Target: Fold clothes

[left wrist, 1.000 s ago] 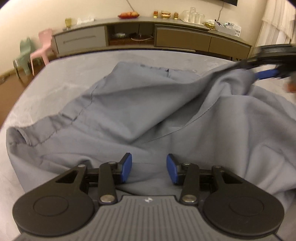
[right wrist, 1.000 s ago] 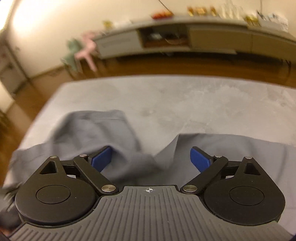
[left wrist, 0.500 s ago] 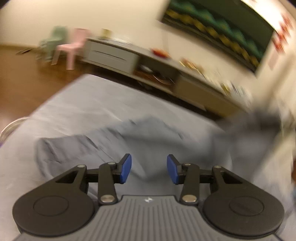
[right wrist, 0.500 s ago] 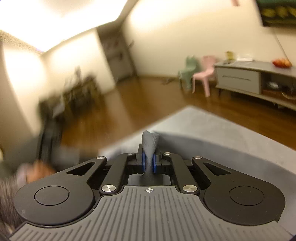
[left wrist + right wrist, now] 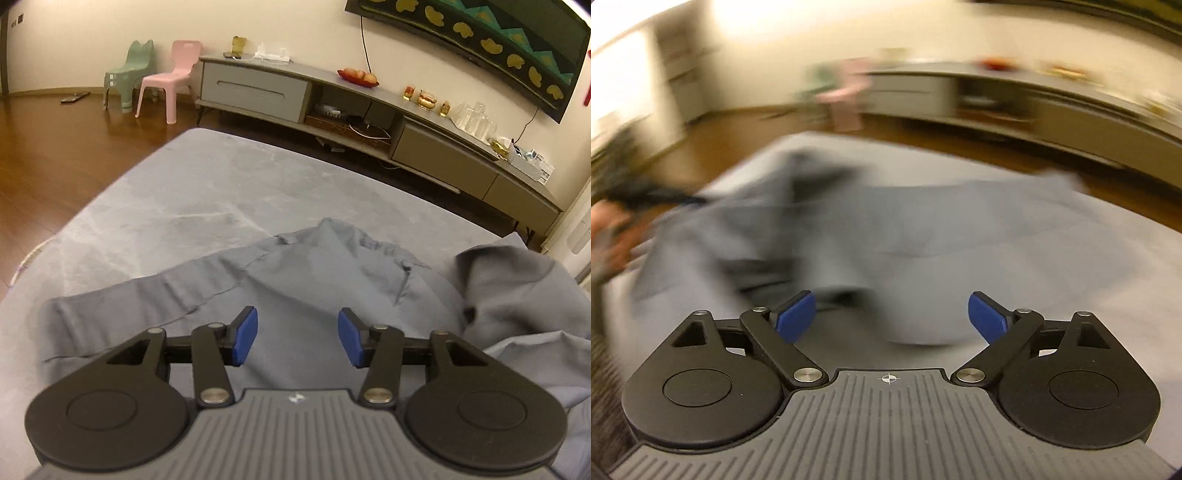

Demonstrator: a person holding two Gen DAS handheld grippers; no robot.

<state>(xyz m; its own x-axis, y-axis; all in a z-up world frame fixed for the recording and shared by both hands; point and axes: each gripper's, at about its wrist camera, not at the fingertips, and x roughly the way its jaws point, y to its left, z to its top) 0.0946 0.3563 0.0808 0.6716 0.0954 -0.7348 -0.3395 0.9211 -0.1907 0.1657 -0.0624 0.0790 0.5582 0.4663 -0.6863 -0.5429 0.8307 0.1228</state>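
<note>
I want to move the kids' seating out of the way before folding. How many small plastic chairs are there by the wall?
2. A green chair stands nearest the room's corner, and a pink chair stands beside it, next to the TV cabinet. Others may be out of view.

Ahead of and below my left-hand tool spreads a grey, soft-looking padded surface [image 5: 207, 192], its far edge meeting the brown wooden floor [image 5: 55, 147]. Directly on it lies one grey garment [image 5: 314, 266], rumpled: a long sleeve [image 5: 129, 299] stretches flat off to the left of my tool, the body sits just in front of it, and to the right the cloth is heaped in a thick fold [image 5: 517, 291]. From my right-hand tool the same surface [image 5: 1071, 258] shows blurred, with the garment [image 5: 775, 229] ahead and to the left, bare surface to the right
</note>
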